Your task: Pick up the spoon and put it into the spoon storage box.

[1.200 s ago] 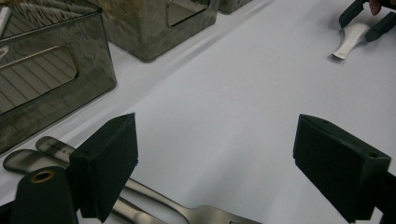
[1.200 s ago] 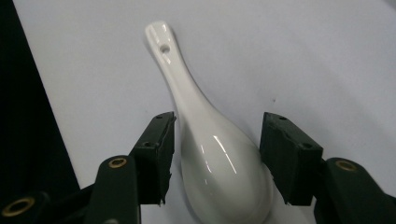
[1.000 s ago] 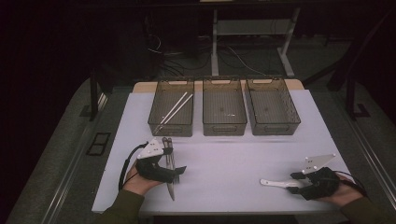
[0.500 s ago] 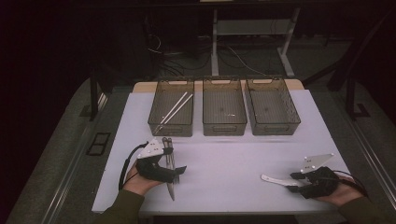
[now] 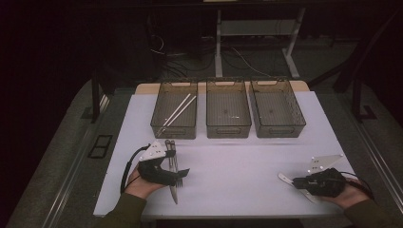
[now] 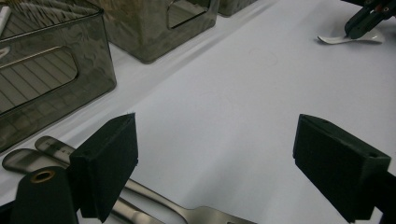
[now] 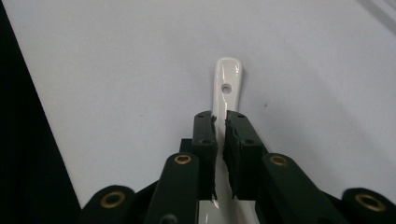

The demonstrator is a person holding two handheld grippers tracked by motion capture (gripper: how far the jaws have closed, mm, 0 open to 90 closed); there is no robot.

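Dim overall in the high view, bright solely on the white table (image 5: 247, 156); black beyond the table's far edge. Soft from above, with faint shadows beside the bins (image 5: 228, 109) on the table. Sharp at mid-table in the left gripper view, blurred close up. Slight glare on the white spoon (image 7: 226, 84), dark past the table's left edge.

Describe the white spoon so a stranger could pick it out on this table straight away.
Start at the white table with three grey bins along its far edge, then look to the near right corner, where the right gripper has just been closing its jaws on the white spoon. It is glossy white with a small hole near the handle's end, unlike the metal cutlery lying by the left gripper.
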